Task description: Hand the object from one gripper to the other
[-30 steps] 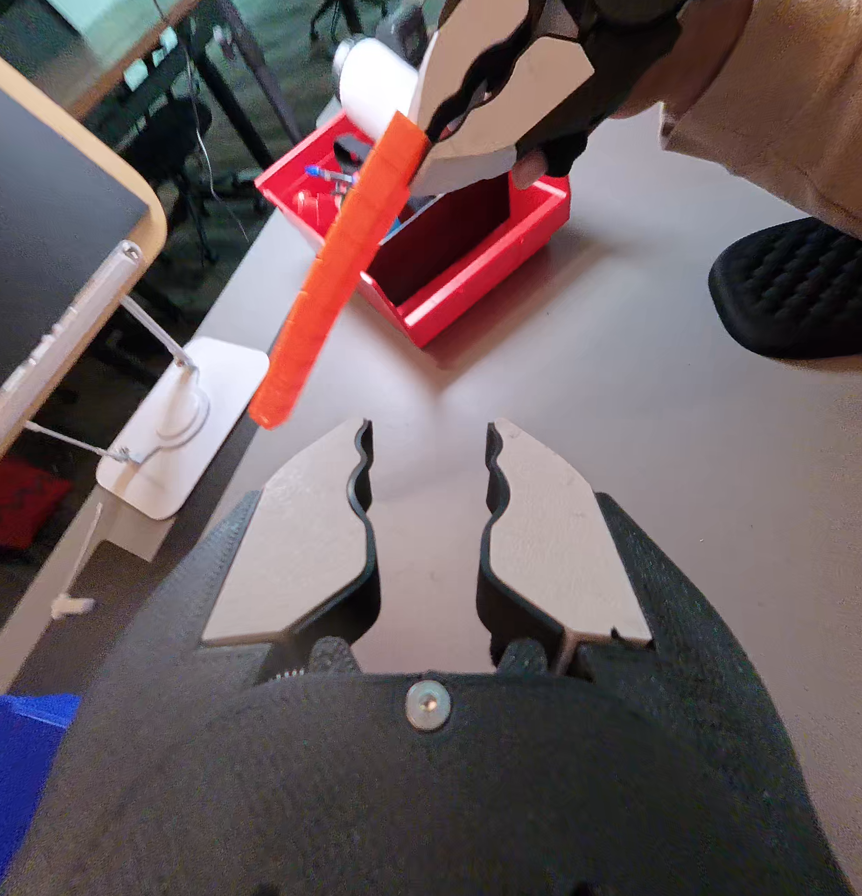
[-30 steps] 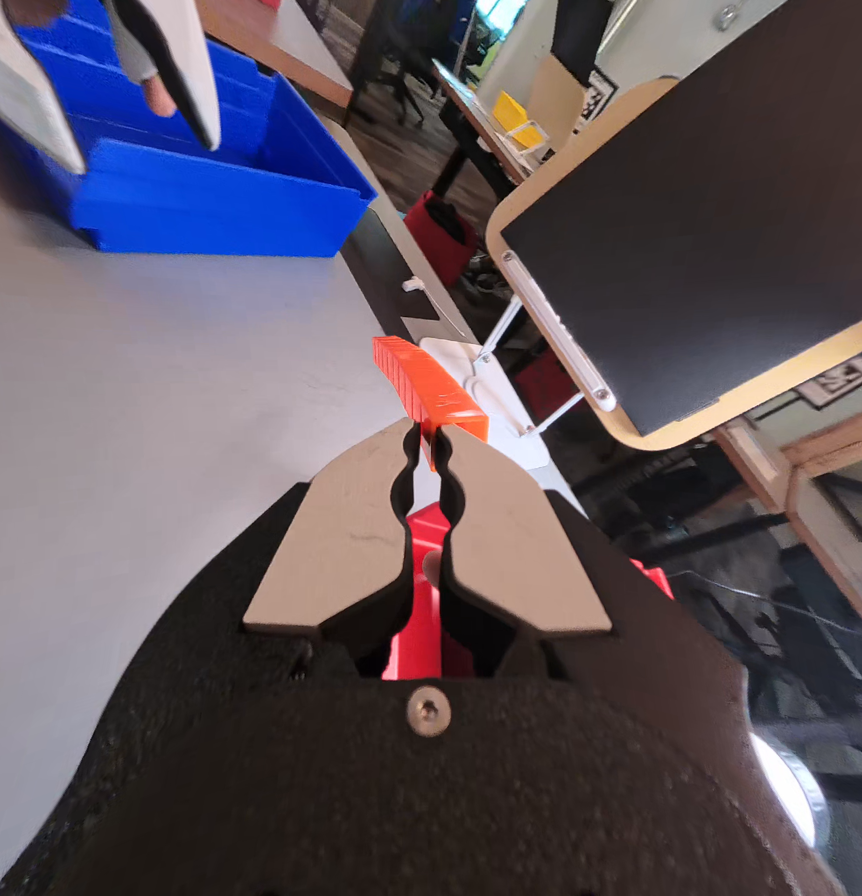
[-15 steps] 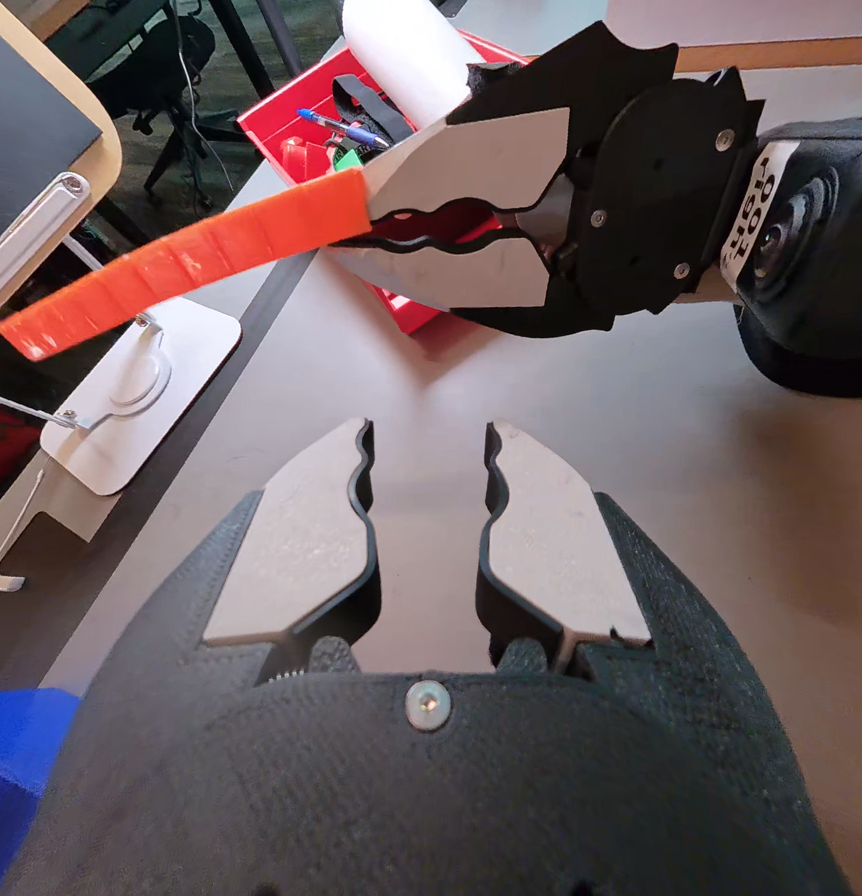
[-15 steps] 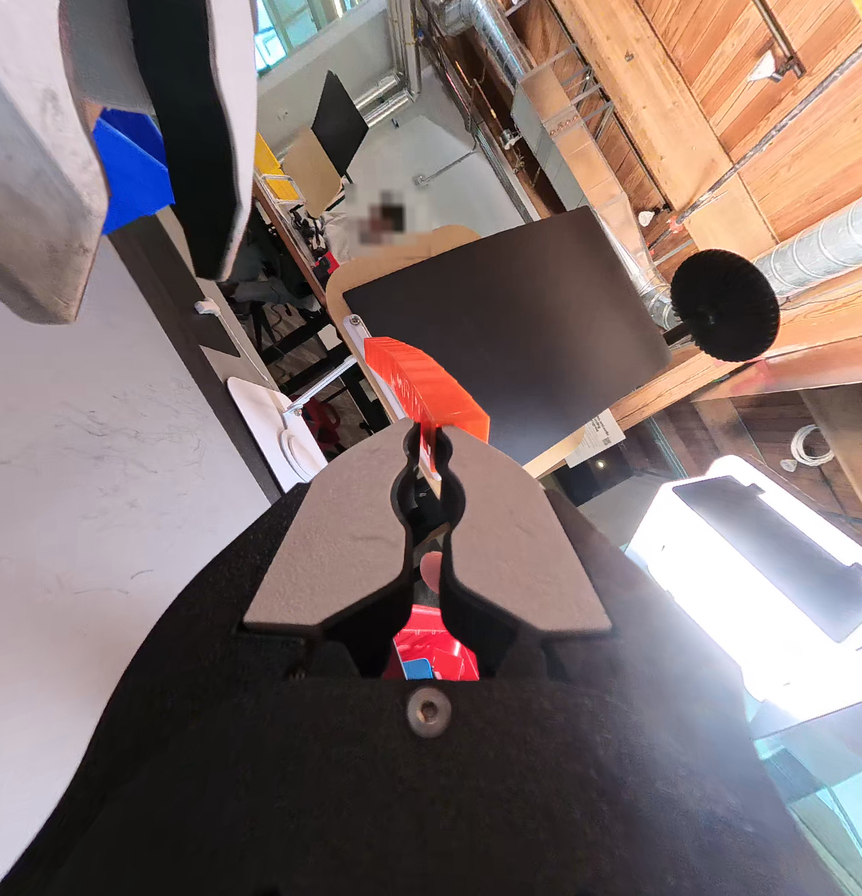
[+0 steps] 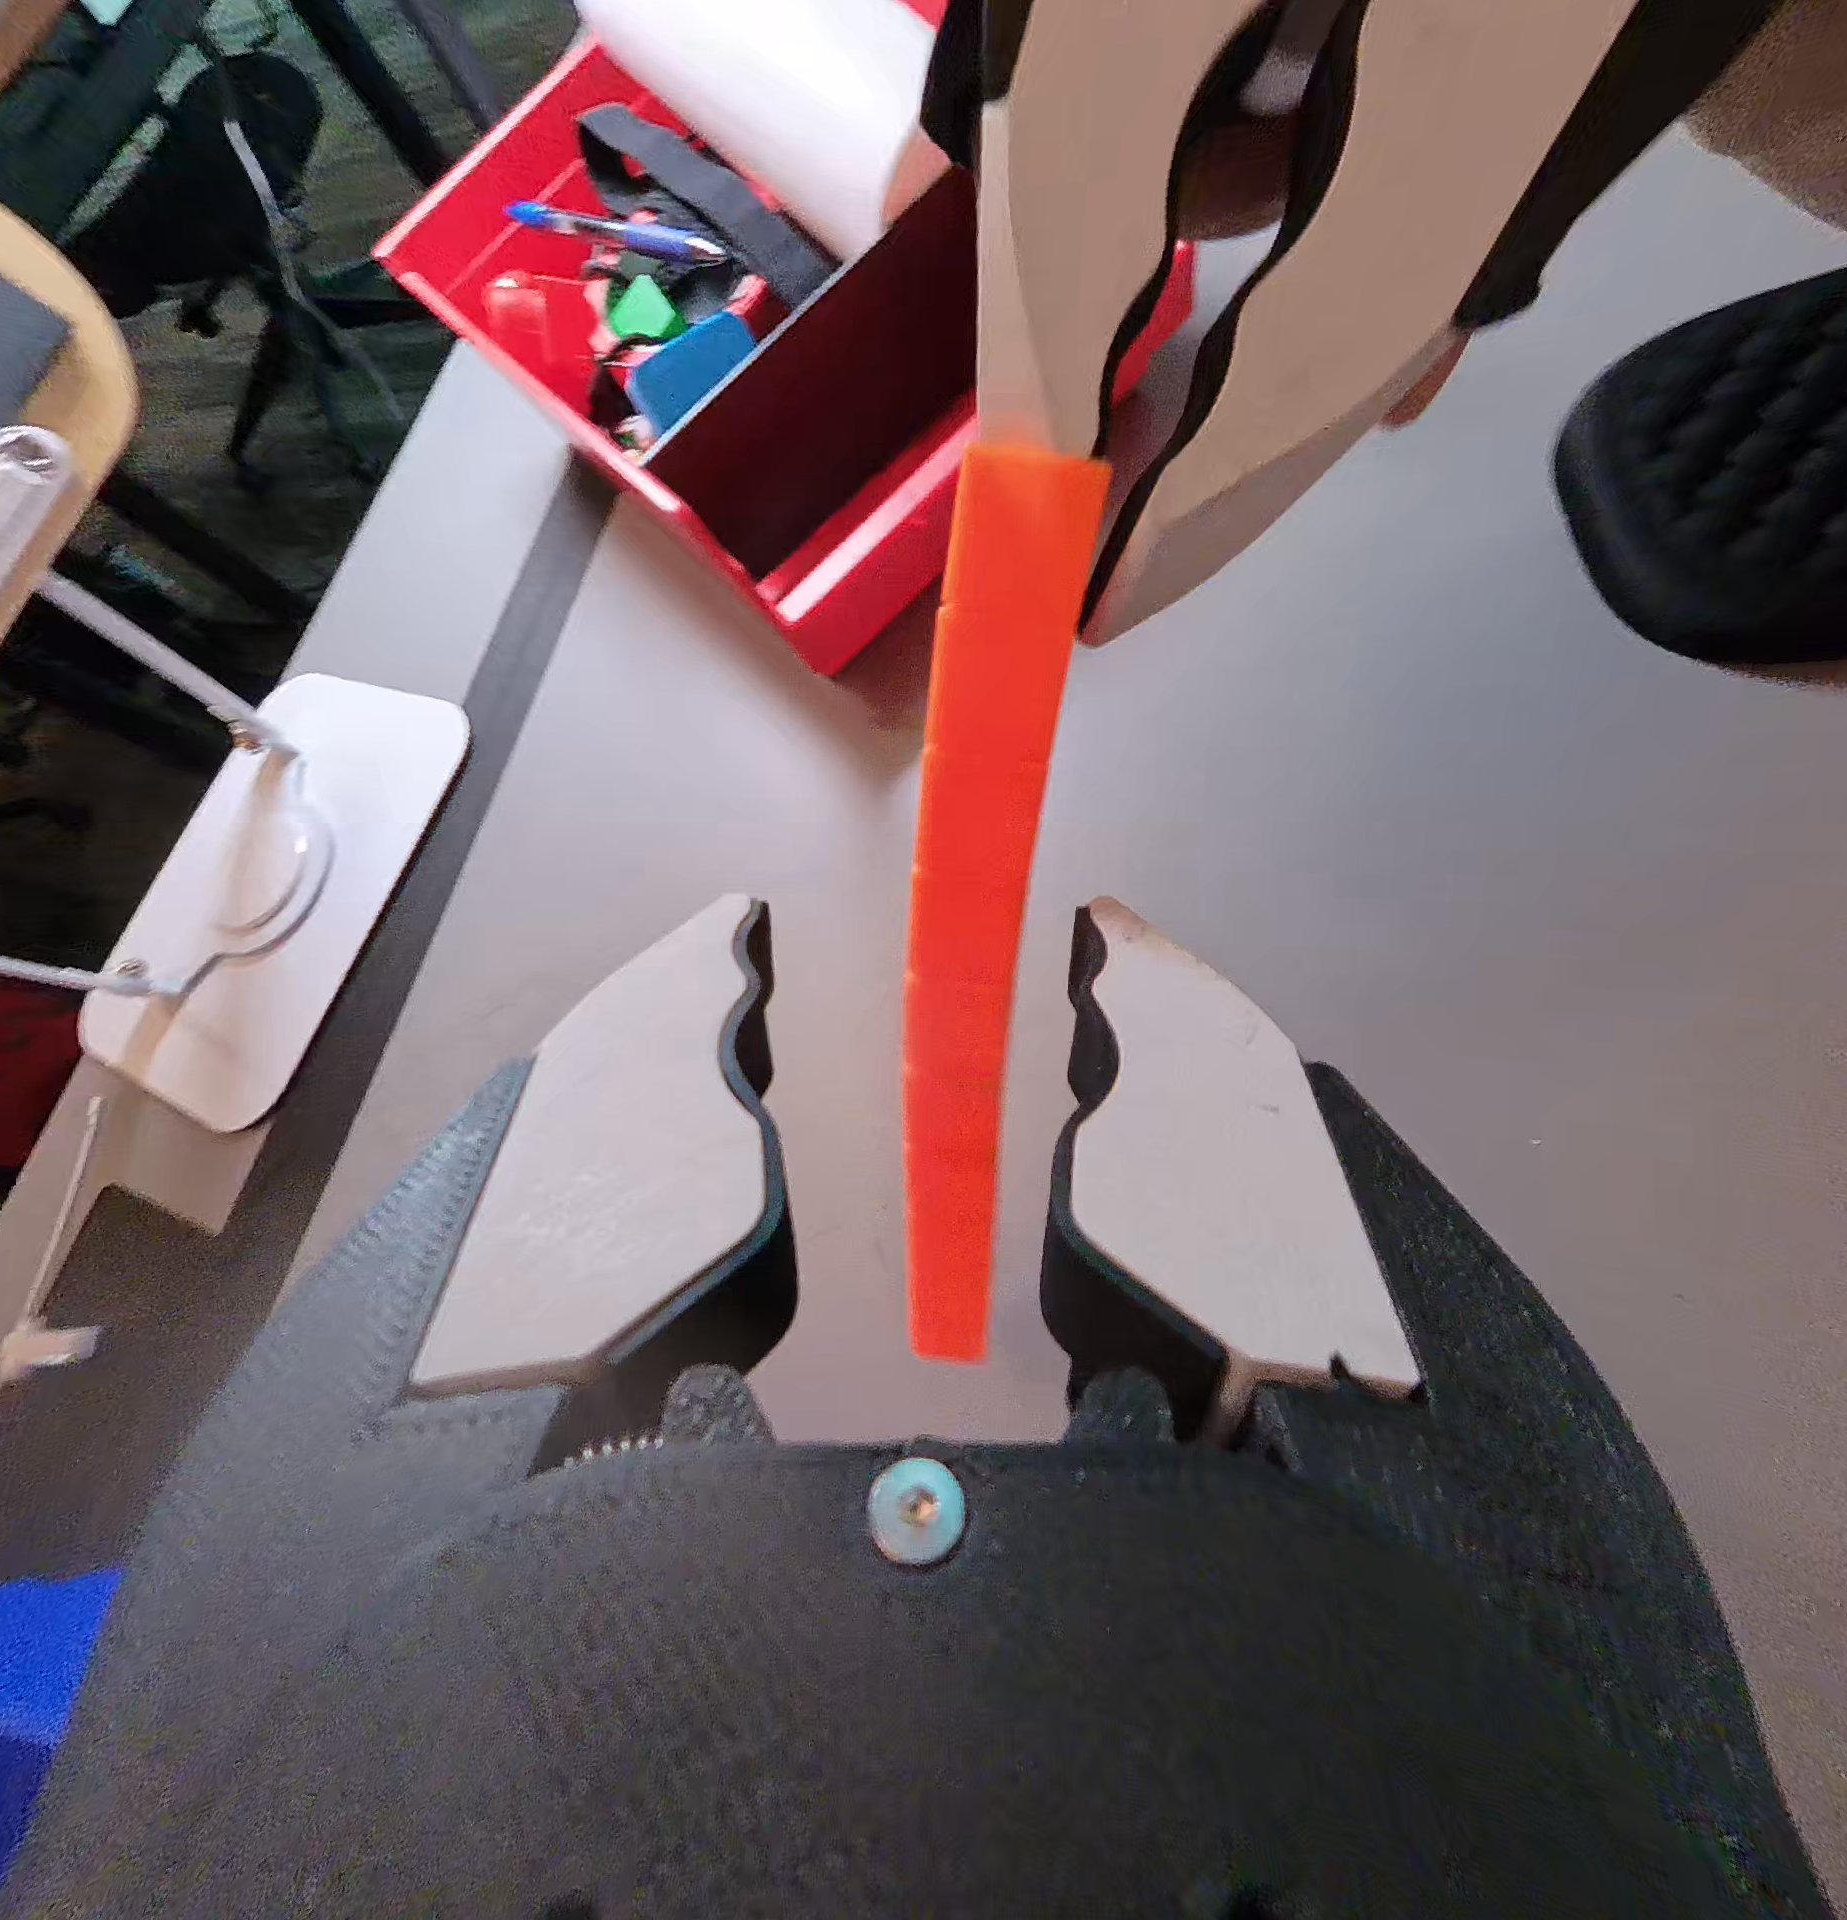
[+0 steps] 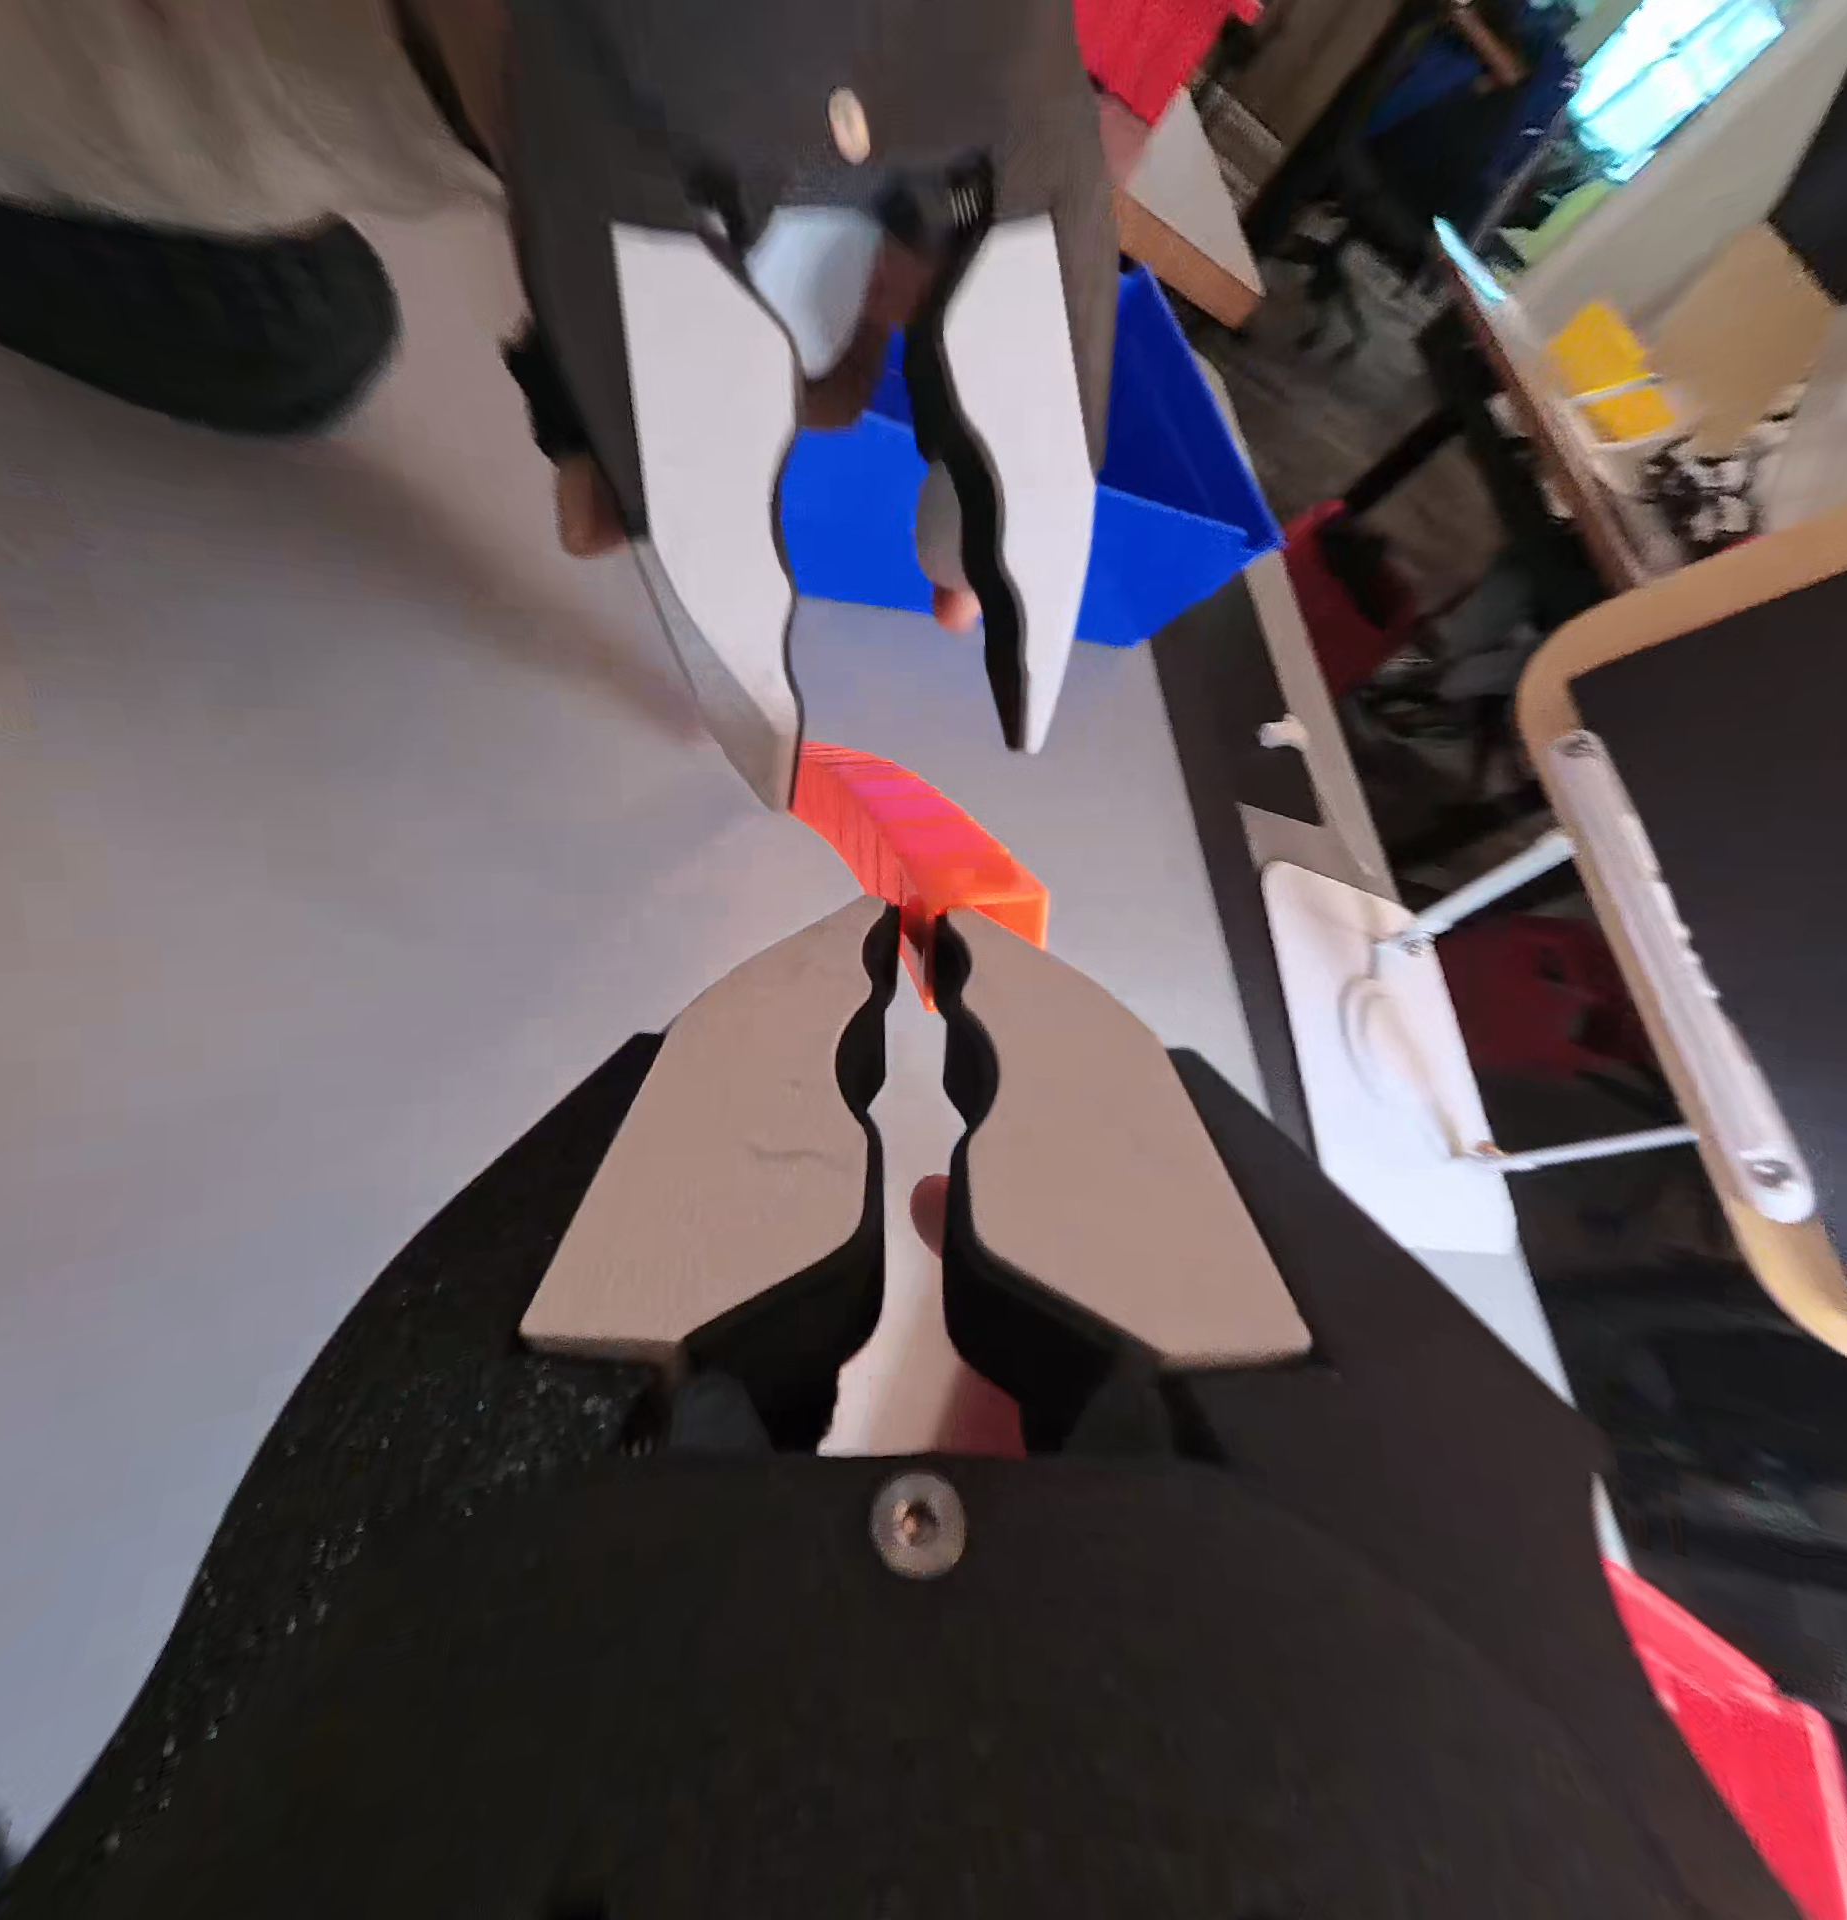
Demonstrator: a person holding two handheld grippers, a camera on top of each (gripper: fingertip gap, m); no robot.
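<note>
A long orange segmented bar (image 5: pixel 976 894) hangs above the grey table. My right gripper (image 6: pixel 914 920) is shut on one end of the orange bar (image 6: pixel 914 842); in the left wrist view it comes in from the top (image 5: pixel 1101 520). My left gripper (image 5: pixel 919 914) is open, and the bar's free end lies in the gap between its fingers without touching either pad. In the right wrist view the left gripper (image 6: pixel 898 769) faces mine, jaws apart around the bar's far end.
A red bin (image 5: pixel 877 540) with a pen and small items stands at the back of the table, a white roll (image 5: pixel 794 94) in it. A blue bin (image 6: pixel 1158 520) sits at the table's edge. A white stand base (image 5: pixel 275 894) and a black chair seat (image 5: pixel 1750 488) flank the table.
My right gripper has swung the orange bar from sideways to pointing at my left gripper, and its free end has slid between the left fingers. The left gripper has stayed open.
</note>
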